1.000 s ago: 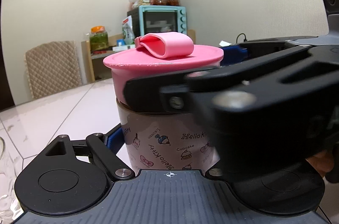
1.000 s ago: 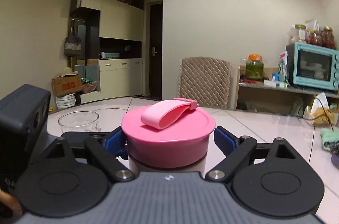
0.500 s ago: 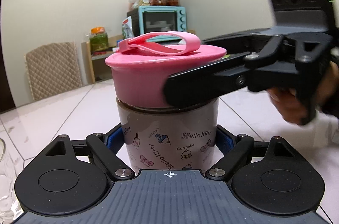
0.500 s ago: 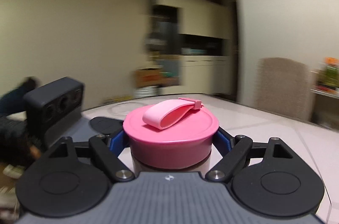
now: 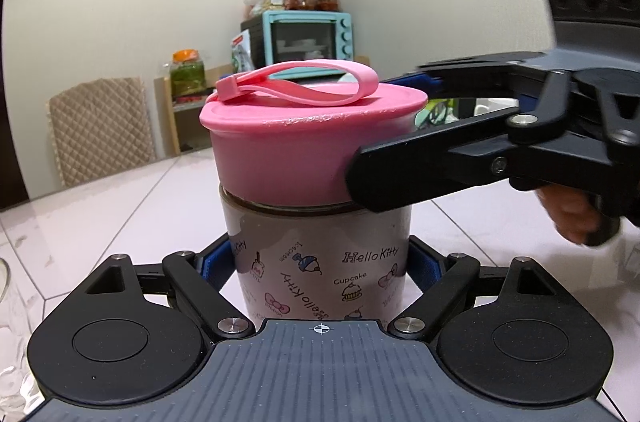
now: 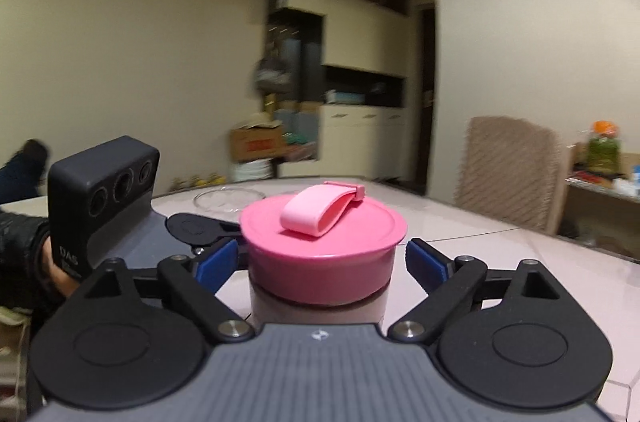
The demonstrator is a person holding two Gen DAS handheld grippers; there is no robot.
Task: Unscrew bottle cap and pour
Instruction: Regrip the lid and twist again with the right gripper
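A Hello Kitty bottle (image 5: 320, 258) with a wide pink cap (image 5: 296, 158) and a pink strap stands on the white table. My left gripper (image 5: 320, 262) is shut on the bottle's body, its blue pads against both sides. My right gripper (image 6: 324, 258) straddles the pink cap (image 6: 324, 246) from the right; its blue pads stand a little off the cap on both sides, so it is open. The right gripper's black finger (image 5: 432, 174) crosses in front of the cap in the left wrist view. The bottle's contents are hidden.
A clear glass bowl (image 6: 228, 198) sits on the table beyond the bottle, also at the left edge in the left wrist view (image 5: 6, 354). A quilted chair (image 5: 100, 126), a shelf with jars and a teal oven (image 5: 308, 38) stand behind the table.
My right gripper has swung round the cap, turning it so the strap points another way, and its pads have come off the cap. The left gripper holds the bottle still.
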